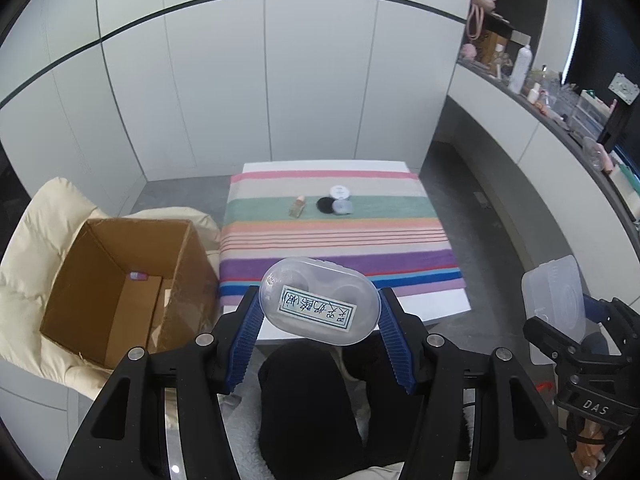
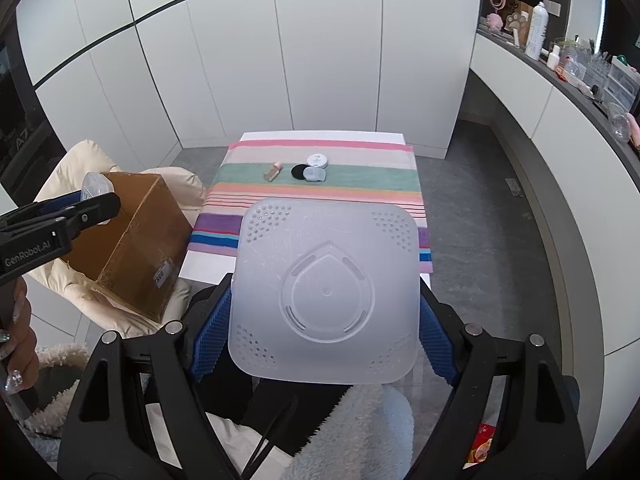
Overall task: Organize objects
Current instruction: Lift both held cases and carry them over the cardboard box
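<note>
While left gripper [image 1: 320,312] jaws clamp clear oval case [image 1: 320,300], right gripper [image 2: 324,312] jaws clamp frosted square lid [image 2: 326,296].

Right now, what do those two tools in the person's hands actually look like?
Each hand-held gripper, left and right, is a black forked frame with silver bolts and two fingers faced with ribbed blue pads. White lettering marks their sides. The hand wears long decorated nails.

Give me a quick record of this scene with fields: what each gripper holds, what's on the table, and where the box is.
left gripper: shut on clear oval case with a label
right gripper: shut on frosted square lid
table: striped cloth, small bottle, black disc, two round tins
box: open, left of table, on cream jacket
</note>
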`<action>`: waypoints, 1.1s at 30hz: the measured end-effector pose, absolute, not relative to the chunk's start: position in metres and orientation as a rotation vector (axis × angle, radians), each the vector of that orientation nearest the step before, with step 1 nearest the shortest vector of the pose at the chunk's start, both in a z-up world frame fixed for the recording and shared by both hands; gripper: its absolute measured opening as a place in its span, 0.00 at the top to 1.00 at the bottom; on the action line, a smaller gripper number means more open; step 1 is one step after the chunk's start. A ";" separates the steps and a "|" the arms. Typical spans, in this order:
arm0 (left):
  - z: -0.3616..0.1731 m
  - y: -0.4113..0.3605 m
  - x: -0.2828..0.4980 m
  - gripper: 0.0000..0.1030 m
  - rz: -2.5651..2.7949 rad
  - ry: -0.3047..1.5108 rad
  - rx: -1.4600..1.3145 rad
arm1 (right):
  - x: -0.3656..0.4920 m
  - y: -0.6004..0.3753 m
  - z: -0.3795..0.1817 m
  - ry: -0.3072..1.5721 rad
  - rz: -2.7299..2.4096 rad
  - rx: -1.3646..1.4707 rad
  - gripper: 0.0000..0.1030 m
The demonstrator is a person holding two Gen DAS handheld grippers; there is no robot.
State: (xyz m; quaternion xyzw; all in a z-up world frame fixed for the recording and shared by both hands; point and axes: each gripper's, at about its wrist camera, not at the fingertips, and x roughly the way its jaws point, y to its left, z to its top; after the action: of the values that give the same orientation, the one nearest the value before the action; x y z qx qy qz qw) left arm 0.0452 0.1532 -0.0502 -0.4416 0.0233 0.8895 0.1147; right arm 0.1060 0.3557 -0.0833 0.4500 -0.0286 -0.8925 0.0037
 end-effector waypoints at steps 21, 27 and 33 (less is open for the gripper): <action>-0.084 -0.009 0.049 0.43 2.784 -0.269 -1.506 | 0.054 0.214 -0.106 0.077 -2.477 1.383 0.18; -0.091 -0.058 0.060 0.43 2.865 -0.393 -1.552 | 0.050 0.135 -0.114 0.206 -2.327 1.341 0.18; -0.097 -0.087 0.064 0.43 2.900 -0.462 -1.570 | 0.054 0.072 -0.110 0.323 -2.223 1.243 0.18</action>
State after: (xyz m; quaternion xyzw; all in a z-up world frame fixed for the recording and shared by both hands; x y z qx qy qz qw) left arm 0.0643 -0.0871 -0.0966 -0.4695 -0.1382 0.8670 -0.0940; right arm 0.0544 0.0724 -0.1095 0.4644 0.1206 -0.8304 0.2834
